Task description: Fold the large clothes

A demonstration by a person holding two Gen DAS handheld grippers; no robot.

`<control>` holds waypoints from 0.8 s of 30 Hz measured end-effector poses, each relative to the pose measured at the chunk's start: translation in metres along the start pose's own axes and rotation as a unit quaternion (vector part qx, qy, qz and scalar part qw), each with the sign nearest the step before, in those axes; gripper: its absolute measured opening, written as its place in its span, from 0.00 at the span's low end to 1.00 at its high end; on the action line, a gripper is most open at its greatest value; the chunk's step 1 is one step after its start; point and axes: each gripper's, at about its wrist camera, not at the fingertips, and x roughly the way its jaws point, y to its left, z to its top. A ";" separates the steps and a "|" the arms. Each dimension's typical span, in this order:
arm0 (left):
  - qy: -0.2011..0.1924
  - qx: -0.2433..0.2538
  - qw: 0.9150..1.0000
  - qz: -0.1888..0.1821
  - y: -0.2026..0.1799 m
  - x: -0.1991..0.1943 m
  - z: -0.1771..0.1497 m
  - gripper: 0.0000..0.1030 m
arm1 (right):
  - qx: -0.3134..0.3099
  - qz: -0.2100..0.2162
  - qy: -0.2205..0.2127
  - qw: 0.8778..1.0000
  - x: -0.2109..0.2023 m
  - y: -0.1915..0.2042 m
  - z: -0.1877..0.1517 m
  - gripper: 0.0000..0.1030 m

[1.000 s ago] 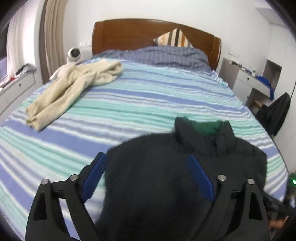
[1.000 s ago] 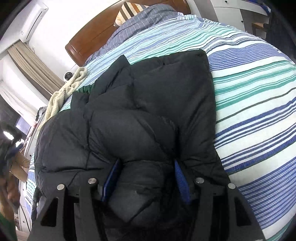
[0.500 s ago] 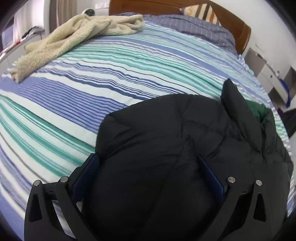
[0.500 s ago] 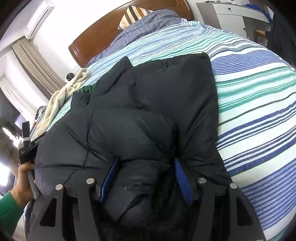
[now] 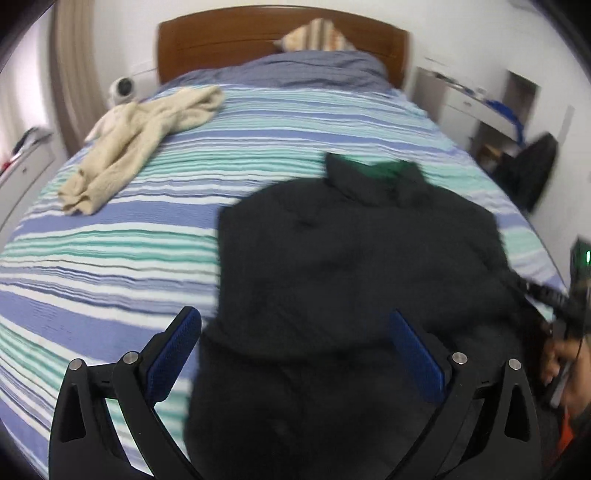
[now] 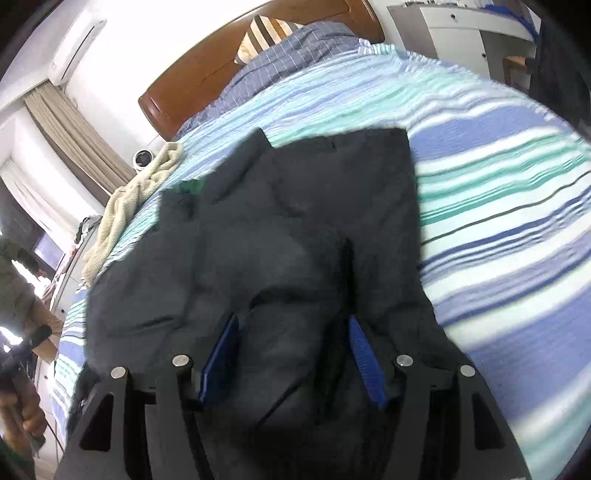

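A black puffer jacket [image 5: 351, 251] with a green collar lining [image 5: 384, 170] lies folded on the striped bed [image 5: 110, 258]. My left gripper [image 5: 293, 315] hangs wide open over the jacket's near left edge. Its left pad is above the sheet and its right pad above the fabric, and it grips nothing. In the right wrist view the jacket [image 6: 295, 206] fills the middle. My right gripper [image 6: 292, 318] has a thick puffy fold between its blue pads. The jaws are opening, and the fold still fills the gap and touches both pads.
A cream sweater [image 5: 140, 136] lies crumpled at the bed's far left, near a small white camera [image 5: 123, 88]. The wooden headboard [image 5: 258, 33] and pillows are at the back. A white desk [image 5: 469, 103] and a dark chair [image 5: 532, 170] stand to the right. A person's hand [image 6: 26, 406] shows at the left edge.
The left wrist view swung from close over the jacket back to a wider look at the bed, now blurred. My right gripper rose a little and its pads spread wider around the fold.
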 end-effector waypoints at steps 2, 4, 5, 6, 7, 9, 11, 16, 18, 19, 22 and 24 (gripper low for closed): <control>0.017 0.032 0.999 -0.017 -0.022 -0.005 -0.014 0.99 | -0.039 0.002 0.005 0.999 -0.031 0.022 -0.012 0.64; 0.042 0.067 0.996 -0.029 -0.050 -0.004 -0.032 0.99 | -0.075 -0.001 0.029 0.997 -0.054 0.040 -0.029 0.64; 0.050 0.078 0.995 -0.032 -0.059 -0.003 -0.040 0.99 | -0.088 -0.003 0.045 0.995 -0.064 0.047 -0.040 0.64; 0.059 0.093 0.993 -0.035 -0.075 -0.002 -0.056 0.99 | -0.097 -0.007 0.057 0.994 -0.071 0.051 -0.049 0.64; 0.062 0.099 0.993 -0.034 -0.083 -0.002 -0.065 0.99 | -0.103 -0.012 0.068 0.992 -0.079 0.053 -0.062 0.64; 0.069 0.108 0.991 -0.027 -0.098 0.004 -0.091 0.99 | -0.102 -0.026 0.080 0.991 -0.086 0.053 -0.084 0.64; 0.086 0.103 0.991 -0.020 -0.103 0.017 -0.111 0.99 | -0.099 -0.040 0.086 0.991 -0.090 0.048 -0.106 0.64; 0.060 0.058 0.996 -0.033 -0.091 0.019 -0.119 0.99 | -0.026 0.024 0.053 0.998 -0.098 0.039 -0.101 0.64; 0.056 0.035 0.997 -0.043 -0.081 0.023 -0.117 0.99 | 0.039 0.063 0.046 0.996 -0.083 0.023 -0.080 0.64; 0.054 0.026 0.997 -0.046 -0.078 0.025 -0.116 0.99 | 0.063 0.069 0.038 0.995 -0.069 0.017 -0.068 0.64; 0.051 0.022 0.997 -0.046 -0.079 0.026 -0.114 0.99 | 0.097 0.042 0.082 0.991 -0.024 0.004 -0.042 0.46; 0.049 0.021 0.998 -0.044 -0.078 0.026 -0.116 0.99 | 0.049 0.015 0.056 0.997 -0.020 0.024 -0.016 0.21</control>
